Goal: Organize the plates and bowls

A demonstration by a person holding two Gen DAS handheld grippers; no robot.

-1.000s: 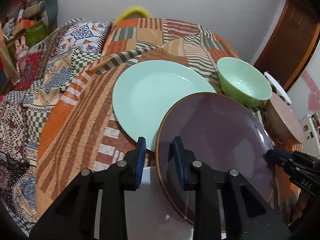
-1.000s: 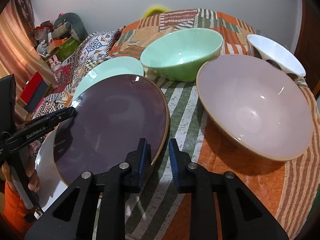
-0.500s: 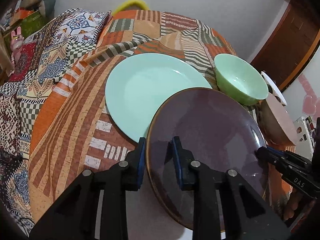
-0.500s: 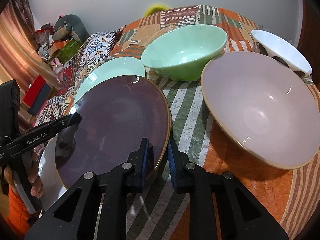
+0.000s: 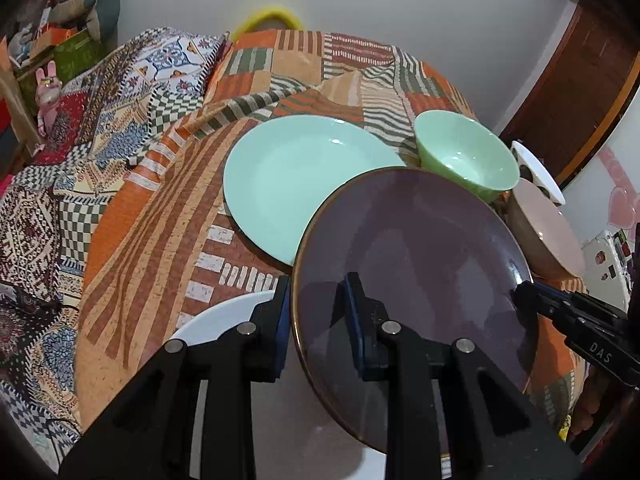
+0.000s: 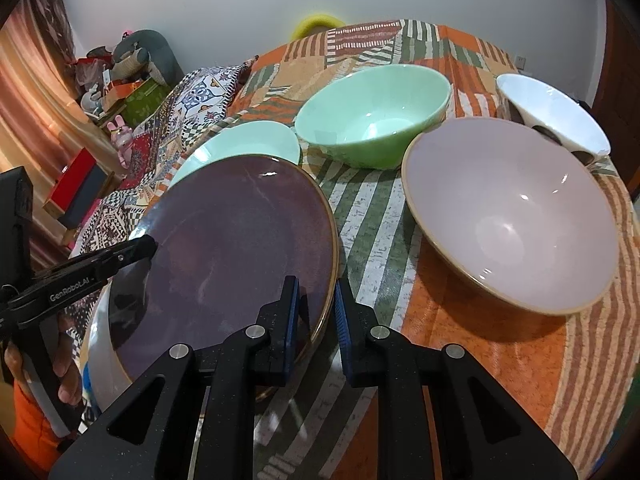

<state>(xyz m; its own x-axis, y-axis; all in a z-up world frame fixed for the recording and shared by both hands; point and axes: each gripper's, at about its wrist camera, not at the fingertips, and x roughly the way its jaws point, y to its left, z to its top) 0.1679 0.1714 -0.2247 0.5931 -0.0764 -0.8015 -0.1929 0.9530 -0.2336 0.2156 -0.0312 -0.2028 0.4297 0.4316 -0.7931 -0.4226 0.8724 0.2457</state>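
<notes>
A dark purple plate point(image 5: 408, 256) with a gold rim is held tilted above a white plate point(image 5: 224, 320) on the patterned cloth. My left gripper point(image 5: 316, 304) is shut on the purple plate's left rim. On the opposite rim of the purple plate point(image 6: 240, 240), my right gripper point(image 6: 316, 304) is shut too. In the left wrist view the right gripper point(image 5: 520, 292) shows at the plate's far edge. In the right wrist view the left gripper point(image 6: 136, 250) shows at the near-left edge. Only a strip of the white plate point(image 6: 96, 340) shows there.
A mint plate point(image 5: 296, 176) lies beyond the purple one. A green bowl point(image 6: 372, 112), a pink bowl point(image 6: 508, 208) and a white bowl point(image 6: 552, 112) stand to the right. Cushions and clutter line the left side. A person's hand point(image 6: 68, 372) holds the left gripper.
The left gripper and the purple plate's left side have risen a little, and more of the white plate shows beneath. The right gripper has stayed put, its jaws tightening on the rim.
</notes>
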